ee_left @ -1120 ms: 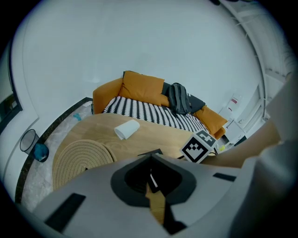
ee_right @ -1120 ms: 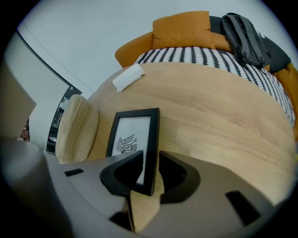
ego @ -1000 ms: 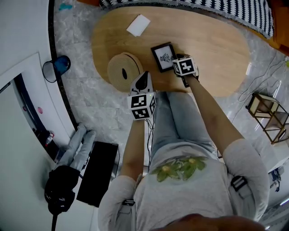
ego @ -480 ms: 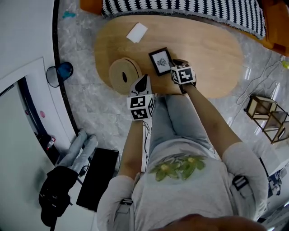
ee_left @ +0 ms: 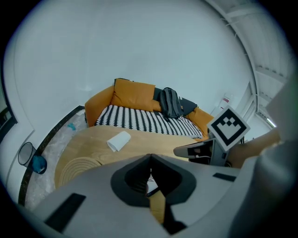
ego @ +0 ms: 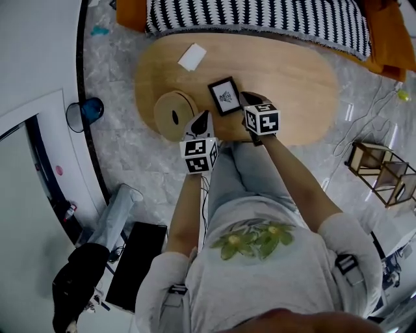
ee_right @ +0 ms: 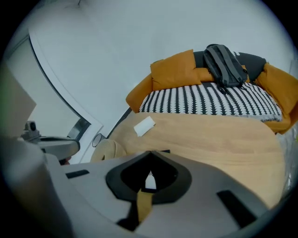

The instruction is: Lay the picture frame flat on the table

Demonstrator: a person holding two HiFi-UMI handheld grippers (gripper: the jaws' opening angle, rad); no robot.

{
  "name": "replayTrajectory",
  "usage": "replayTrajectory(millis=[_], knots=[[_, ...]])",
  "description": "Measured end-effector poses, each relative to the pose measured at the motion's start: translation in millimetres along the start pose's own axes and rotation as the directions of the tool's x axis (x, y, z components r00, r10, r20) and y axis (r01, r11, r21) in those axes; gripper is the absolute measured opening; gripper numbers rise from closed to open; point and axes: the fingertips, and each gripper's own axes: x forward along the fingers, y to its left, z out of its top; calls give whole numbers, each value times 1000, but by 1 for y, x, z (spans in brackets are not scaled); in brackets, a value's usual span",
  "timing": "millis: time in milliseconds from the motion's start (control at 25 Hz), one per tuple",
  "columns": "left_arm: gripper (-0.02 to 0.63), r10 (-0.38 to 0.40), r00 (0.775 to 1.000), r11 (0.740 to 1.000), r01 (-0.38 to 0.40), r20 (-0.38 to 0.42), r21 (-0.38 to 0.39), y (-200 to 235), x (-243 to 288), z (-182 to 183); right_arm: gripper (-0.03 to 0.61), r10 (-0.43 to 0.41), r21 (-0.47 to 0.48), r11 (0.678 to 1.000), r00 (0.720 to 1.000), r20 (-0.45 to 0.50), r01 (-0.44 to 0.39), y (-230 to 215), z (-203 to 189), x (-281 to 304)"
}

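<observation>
The black picture frame with a white picture lies on the oval wooden table, near its front edge, face turned up. My right gripper is shut, its tips just right of the frame. Whether they touch it I cannot tell. In the right gripper view the shut jaws meet, with a black corner of the frame just beyond them. My left gripper is shut and empty over the table's front edge, below and left of the frame. Its tips meet in the left gripper view.
A round wooden coil sits left of the frame and a white card lies at the far left. An orange sofa with a striped cover stands behind the table. A blue bin and a wire side table stand on the floor.
The right gripper has drawn back a little from the frame toward the person. The head camera has shifted, and the left gripper keeps its place by the table's edge.
</observation>
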Motion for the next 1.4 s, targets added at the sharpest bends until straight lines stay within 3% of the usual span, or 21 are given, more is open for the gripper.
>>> replayTrajectory(millis=[640, 1400], knots=[[15, -24, 1000, 1000, 25, -14, 12, -9, 7, -4, 6, 94, -60, 994, 992, 82, -89, 37, 17, -49], [15, -22, 999, 1000, 22, -27, 8, -2, 9, -10, 6, 70, -110, 992, 998, 3, -69, 34, 4, -44]])
